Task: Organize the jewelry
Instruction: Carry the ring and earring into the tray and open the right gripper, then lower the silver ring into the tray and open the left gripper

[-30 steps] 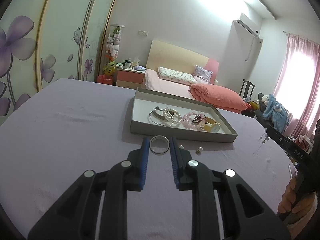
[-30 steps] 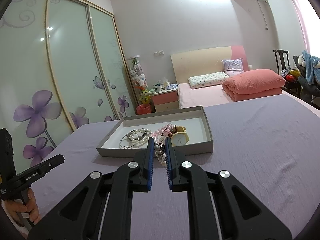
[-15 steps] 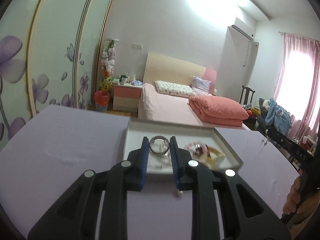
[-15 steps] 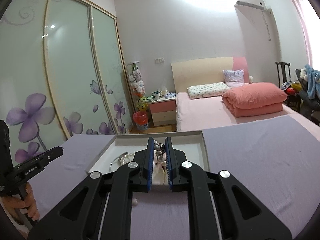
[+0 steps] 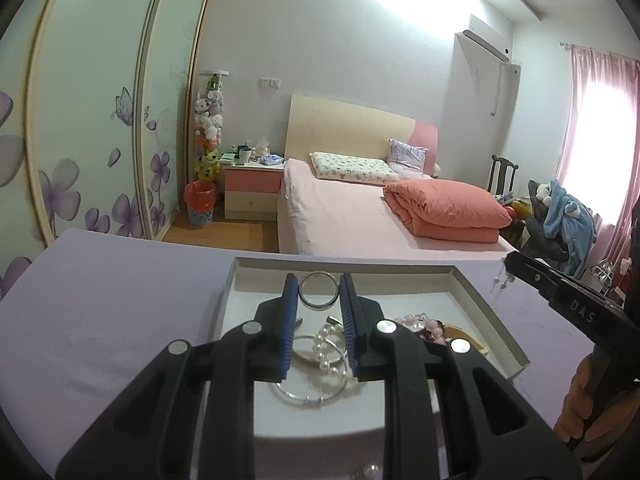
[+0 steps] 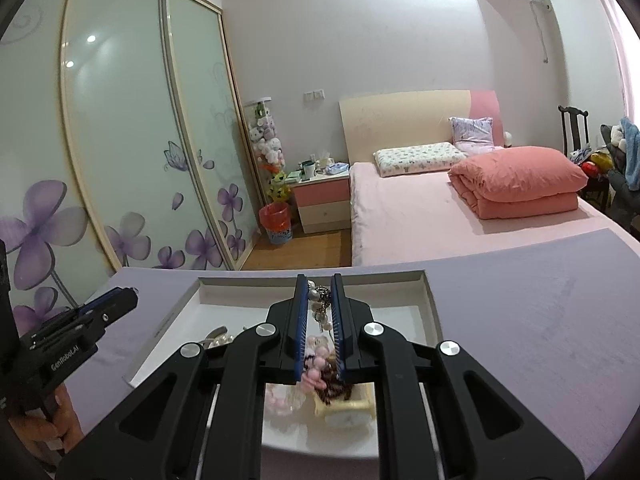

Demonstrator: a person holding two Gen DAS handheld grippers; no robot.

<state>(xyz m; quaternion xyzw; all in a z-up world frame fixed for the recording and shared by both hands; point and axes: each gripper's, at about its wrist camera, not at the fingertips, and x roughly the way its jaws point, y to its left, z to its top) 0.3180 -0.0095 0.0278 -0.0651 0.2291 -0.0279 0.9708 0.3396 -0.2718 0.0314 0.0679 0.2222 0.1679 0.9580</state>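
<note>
My left gripper (image 5: 318,292) is shut on a silver bangle (image 5: 307,297) and holds it above the white tray (image 5: 484,312) on the purple table. Below it in the tray lie a pearl bracelet (image 5: 326,354), a silver bangle (image 5: 312,398) and pink beads (image 5: 420,322). My right gripper (image 6: 319,298) is shut on a pearl and metal earring (image 6: 320,312) that hangs between the pads, also above the tray (image 6: 432,304). Under it lie a pink bead bracelet (image 6: 316,372) and a yellow watch (image 6: 348,408).
A loose pearl (image 5: 370,470) lies on the purple table (image 5: 100,300) in front of the tray. The right gripper shows at the right in the left wrist view (image 5: 568,300), the left gripper at the left in the right wrist view (image 6: 80,328). A pink bed stands beyond the table.
Both grippers have moved forward from in front of the tray to over it, each still holding its piece. The tray now lies directly under both.
</note>
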